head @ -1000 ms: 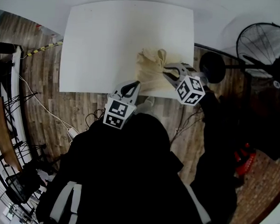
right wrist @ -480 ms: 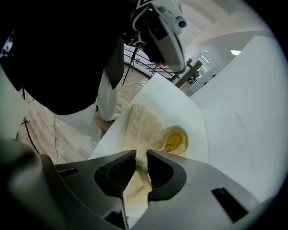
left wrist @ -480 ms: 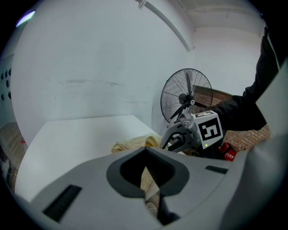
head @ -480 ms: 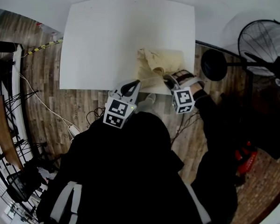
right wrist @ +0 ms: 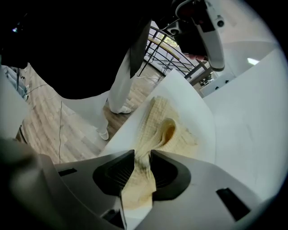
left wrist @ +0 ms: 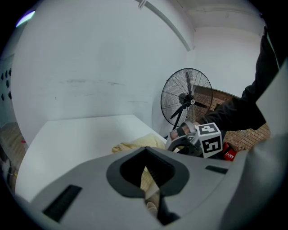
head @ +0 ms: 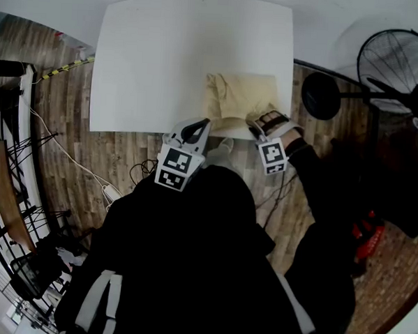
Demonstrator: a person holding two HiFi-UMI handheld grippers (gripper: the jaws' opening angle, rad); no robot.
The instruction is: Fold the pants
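Note:
Cream pants [head: 240,98] lie folded at the near right corner of the white table [head: 166,56]. My left gripper [head: 195,129] is at the table's near edge, left of the pants. In the left gripper view it [left wrist: 146,152] is shut on a strip of the pants [left wrist: 135,144]. My right gripper [head: 259,120] points steeply down at the pants' near right corner. Its jaws [right wrist: 142,155] have just been opening and stand a little apart. A bunched fold of the pants [right wrist: 168,130] still runs between them. The left gripper view also shows the right gripper [left wrist: 180,141].
A black floor fan [head: 399,64] stands right of the table, its round base [head: 319,97] close to the table's corner. Cables [head: 63,155] trail over the wooden floor on the left. A person's white-trousered legs [right wrist: 121,85] stand at the table's near side.
The right gripper has come down and back toward the table's near edge with the cloth. The raised bunch of pants now lies flatter. Its jaws stand wider apart. The left gripper kept still.

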